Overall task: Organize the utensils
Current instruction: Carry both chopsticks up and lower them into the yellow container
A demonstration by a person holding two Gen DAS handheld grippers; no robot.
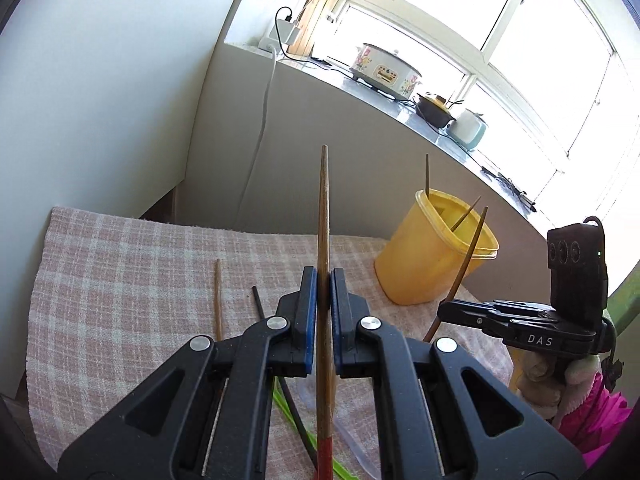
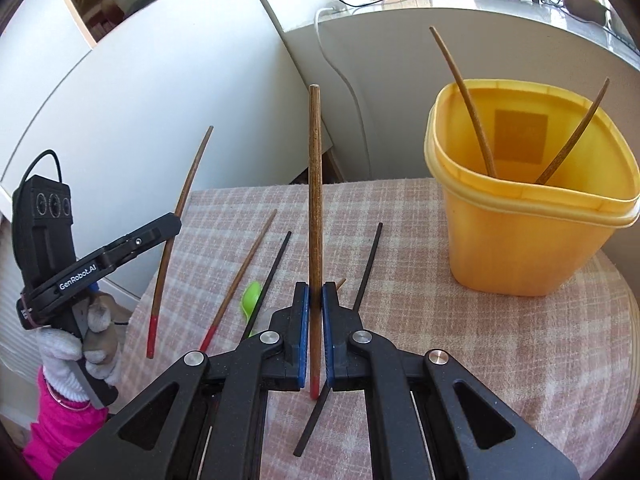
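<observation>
In the left wrist view my left gripper [image 1: 323,278] is shut on a brown chopstick [image 1: 323,216] with a red end, which stands upright above the checked cloth [image 1: 120,280]. My right gripper [image 2: 315,294] is shut on a second red-ended brown chopstick [image 2: 315,184], also held upright. Each gripper also appears in the other view: the right gripper [image 1: 445,306] with its chopstick [image 1: 470,258], the left gripper [image 2: 175,223] with its chopstick [image 2: 182,200]. A yellow tub [image 2: 532,232] holds two brown chopsticks [image 2: 472,112]. Another brown chopstick [image 2: 240,288], black chopsticks [image 2: 268,276] and a green spoon [image 2: 252,300] lie on the cloth.
The round table's edge curves away at the right [image 2: 628,320]. White cabinet panels [image 2: 160,80] and a sill with a flowered cooker [image 1: 386,72] stand behind it. A gloved hand [image 2: 72,344] with a pink sleeve holds the left gripper.
</observation>
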